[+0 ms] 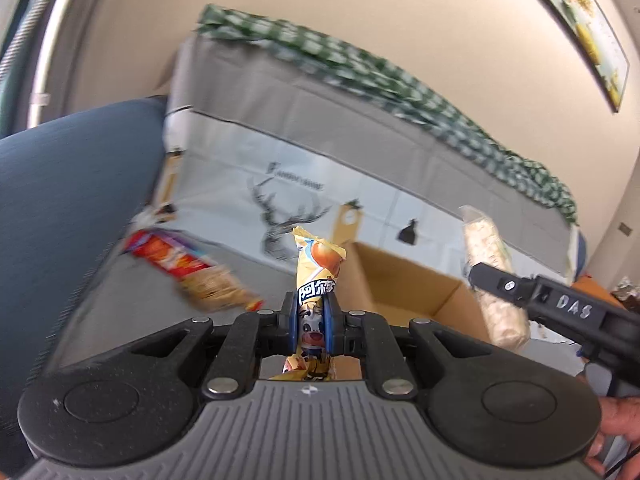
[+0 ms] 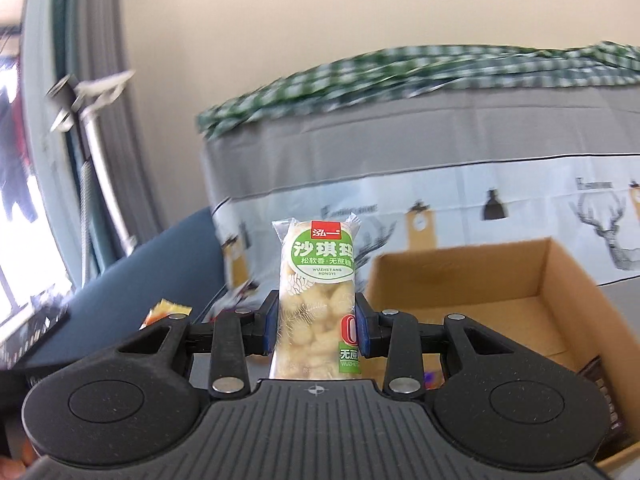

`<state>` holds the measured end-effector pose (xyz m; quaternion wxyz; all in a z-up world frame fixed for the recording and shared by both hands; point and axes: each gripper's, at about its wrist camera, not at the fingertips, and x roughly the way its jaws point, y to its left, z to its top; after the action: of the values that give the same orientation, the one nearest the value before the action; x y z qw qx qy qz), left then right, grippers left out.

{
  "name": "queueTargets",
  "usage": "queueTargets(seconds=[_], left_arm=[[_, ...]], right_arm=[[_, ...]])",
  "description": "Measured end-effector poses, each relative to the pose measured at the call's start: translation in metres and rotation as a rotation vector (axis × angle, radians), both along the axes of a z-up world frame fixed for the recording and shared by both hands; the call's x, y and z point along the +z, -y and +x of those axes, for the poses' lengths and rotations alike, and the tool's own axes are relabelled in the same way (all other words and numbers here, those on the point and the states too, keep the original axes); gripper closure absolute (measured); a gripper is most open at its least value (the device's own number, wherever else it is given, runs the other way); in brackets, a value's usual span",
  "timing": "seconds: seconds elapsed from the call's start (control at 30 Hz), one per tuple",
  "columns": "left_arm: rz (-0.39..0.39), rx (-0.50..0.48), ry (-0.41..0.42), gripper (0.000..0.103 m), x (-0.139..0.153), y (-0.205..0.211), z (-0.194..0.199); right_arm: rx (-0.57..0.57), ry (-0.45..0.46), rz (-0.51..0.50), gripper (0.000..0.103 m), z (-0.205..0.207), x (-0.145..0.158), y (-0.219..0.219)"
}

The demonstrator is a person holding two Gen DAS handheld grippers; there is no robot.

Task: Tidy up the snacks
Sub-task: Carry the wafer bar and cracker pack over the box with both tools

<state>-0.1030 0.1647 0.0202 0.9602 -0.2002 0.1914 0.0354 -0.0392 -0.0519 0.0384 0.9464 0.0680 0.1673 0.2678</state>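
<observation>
Two snacks are riding aloft: my left gripper (image 1: 311, 322) is pinching the yellow wafer packet (image 1: 318, 276), my right gripper (image 2: 316, 326) the sachima bar (image 2: 316, 280). Next, probably, I'm lowering both into the cardboard box (image 2: 472, 280) ahead.

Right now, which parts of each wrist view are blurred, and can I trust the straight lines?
Left wrist view: the yellow snack in the left gripper is sharp; the red packet and checked cloth are smeared. Right wrist view: the green-label snack in the right gripper is sharp, the background soft. Fisheye bends edges in both.
</observation>
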Motion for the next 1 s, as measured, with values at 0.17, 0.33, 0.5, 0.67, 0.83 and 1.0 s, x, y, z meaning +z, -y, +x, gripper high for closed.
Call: queueTargets(seconds=[0.17,0.33,0.5,0.67,0.83,1.0], left_arm=[[-0.018,-0.056,0.035,0.090,0.022,0.027,0.051],[-0.021,-0.108,0.055,0.090,0.042,0.057,0.110],[0.019,-0.176,0.061,0.090,0.039,0.077,0.146],[-0.062,-0.194,-0.051,0.090,0.005,0.074,0.157],[-0.013,-0.205,-0.088,0.090,-0.007,0.077,0.167],[-0.025,-0.207,-0.114,0.090,-0.010,0.076,0.177]], right_arm=[[-0.087,0.044,0.029,0.065,0.024,0.027,0.039],[-0.198,0.087,-0.004,0.065,0.056,0.030,0.068],[-0.280,0.047,-0.045,0.065,0.073,0.003,0.091],[-0.291,0.020,-0.088,0.065,0.086,-0.010,0.096],[-0.289,-0.004,-0.144,0.065,0.100,-0.020,0.094],[-0.305,-0.026,-0.151,0.065,0.112,-0.025,0.098]])
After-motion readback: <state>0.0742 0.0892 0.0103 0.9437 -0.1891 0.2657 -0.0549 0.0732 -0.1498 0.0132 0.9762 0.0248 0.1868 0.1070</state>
